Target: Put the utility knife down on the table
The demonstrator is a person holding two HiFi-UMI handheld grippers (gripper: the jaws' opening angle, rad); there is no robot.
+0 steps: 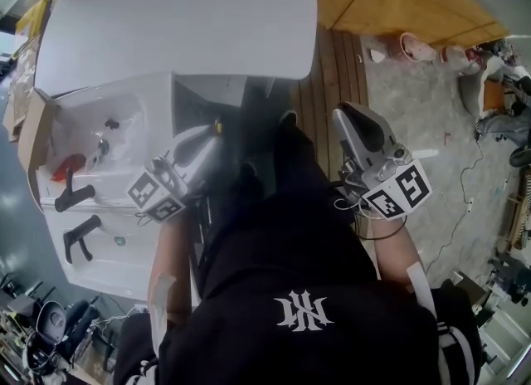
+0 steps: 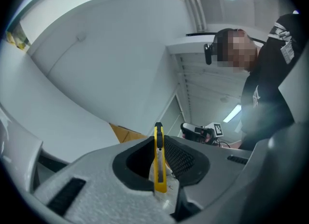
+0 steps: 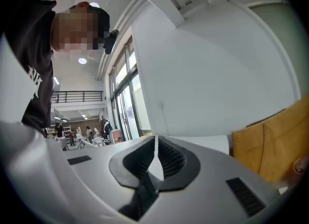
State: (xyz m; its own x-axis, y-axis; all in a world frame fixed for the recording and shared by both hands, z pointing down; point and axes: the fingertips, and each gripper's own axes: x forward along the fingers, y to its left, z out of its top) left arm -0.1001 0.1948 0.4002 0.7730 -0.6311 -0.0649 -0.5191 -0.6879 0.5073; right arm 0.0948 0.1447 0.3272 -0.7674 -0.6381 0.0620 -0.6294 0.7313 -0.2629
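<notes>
Carry step, knife not down yet. Left gripper (image 2: 157, 143) fingers pinch the yellow knife (image 2: 160, 167) on edge, in the air, short of the table (image 1: 182, 18). Right gripper (image 3: 155, 147) fingers pressed together, empty. Next I'd reach over the table, lower, release.

The head camera looks steeply down over a black top (image 1: 307, 292) at the left gripper (image 1: 207, 136) and right gripper (image 1: 343, 118), held close beneath it, with the white tabletop (image 1: 182, 18) beyond. Each gripper camera sits just behind its own jaws, tilted upward. Both catch the person (image 3: 29, 73), and the left's also shows the right gripper.
</notes>
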